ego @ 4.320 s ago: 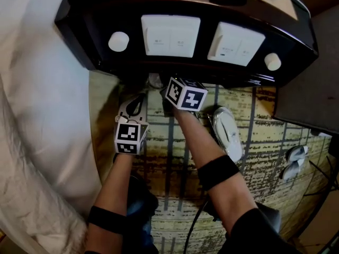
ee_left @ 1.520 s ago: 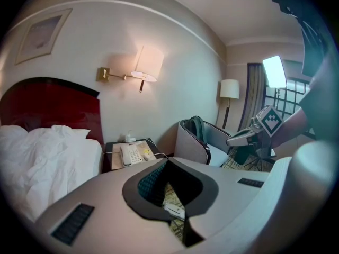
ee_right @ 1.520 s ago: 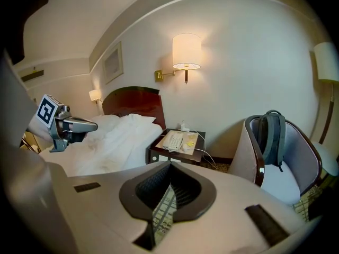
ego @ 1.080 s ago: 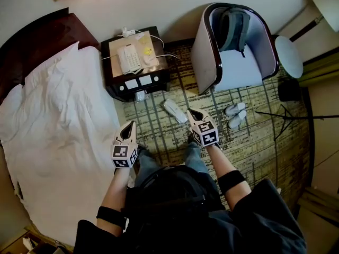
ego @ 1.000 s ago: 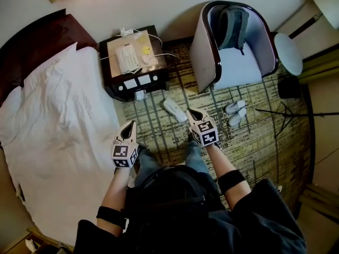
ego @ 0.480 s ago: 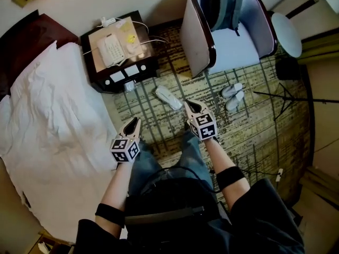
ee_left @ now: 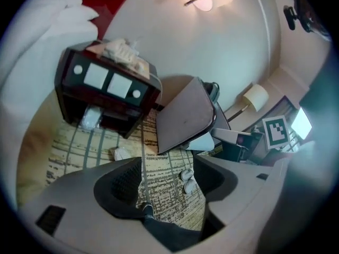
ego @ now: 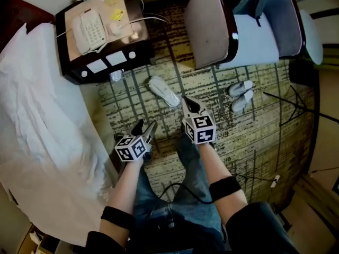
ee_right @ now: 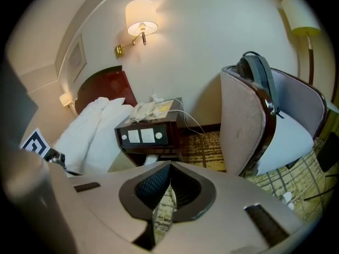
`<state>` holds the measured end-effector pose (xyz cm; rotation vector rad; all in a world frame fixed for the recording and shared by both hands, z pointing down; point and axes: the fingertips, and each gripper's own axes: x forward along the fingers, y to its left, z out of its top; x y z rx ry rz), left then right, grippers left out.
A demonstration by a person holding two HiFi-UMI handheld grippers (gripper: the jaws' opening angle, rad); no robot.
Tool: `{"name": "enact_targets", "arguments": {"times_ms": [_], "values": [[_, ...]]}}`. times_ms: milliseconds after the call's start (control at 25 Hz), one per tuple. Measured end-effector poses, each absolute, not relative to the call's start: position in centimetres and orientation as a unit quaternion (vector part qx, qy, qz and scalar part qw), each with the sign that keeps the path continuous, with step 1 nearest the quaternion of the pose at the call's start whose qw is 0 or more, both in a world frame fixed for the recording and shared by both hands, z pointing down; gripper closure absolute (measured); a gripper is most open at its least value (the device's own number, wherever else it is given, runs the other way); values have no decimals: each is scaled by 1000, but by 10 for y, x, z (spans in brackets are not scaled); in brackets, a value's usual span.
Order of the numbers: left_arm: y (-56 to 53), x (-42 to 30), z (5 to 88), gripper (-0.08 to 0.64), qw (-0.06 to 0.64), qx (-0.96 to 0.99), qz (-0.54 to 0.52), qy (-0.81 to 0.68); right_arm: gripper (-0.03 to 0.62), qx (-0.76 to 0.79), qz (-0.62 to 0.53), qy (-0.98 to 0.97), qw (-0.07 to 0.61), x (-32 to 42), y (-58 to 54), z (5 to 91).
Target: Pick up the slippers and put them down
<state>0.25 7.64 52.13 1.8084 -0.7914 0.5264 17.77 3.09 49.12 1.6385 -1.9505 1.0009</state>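
Observation:
One white slipper [ego: 164, 91] lies alone on the patterned carpet below the nightstand, and a pair of white slippers [ego: 241, 95] rests by the armchair. My left gripper [ego: 145, 126] hovers over the carpet left of the lone slipper. Its jaws have just been opening and hold nothing. In the left gripper view only carpet and the distant pair of slippers [ee_left: 186, 177] show between the jaws, with the lone slipper [ee_left: 121, 153] to their left. My right gripper [ego: 189, 103] is shut and empty, pointing at the carpet just right of the lone slipper.
A dark nightstand [ego: 100, 67] with a telephone [ego: 90, 28] stands at the upper left, a wrapped white item [ego: 116, 76] at its foot. The bed [ego: 37, 126] fills the left side. An armchair [ego: 212, 25] holding a backpack stands at the upper right.
Both grippers have dropped toward the carpet and the room looks closer. The left gripper has rolled and its jaws have opened. The right gripper stays shut.

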Motion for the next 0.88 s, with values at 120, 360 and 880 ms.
{"name": "enact_targets", "arguments": {"times_ms": [120,360,880], "values": [[87,18,600,232,554,734,224,-323,591,587,369,-692,201,177,26,560],[100,35,769,232,593,703,239,-312,591,595,383,-675,210,178,28,706],[115,78,1003,181,641,650,247,-325,591,594,382,-662,253,198,20,922]]}}
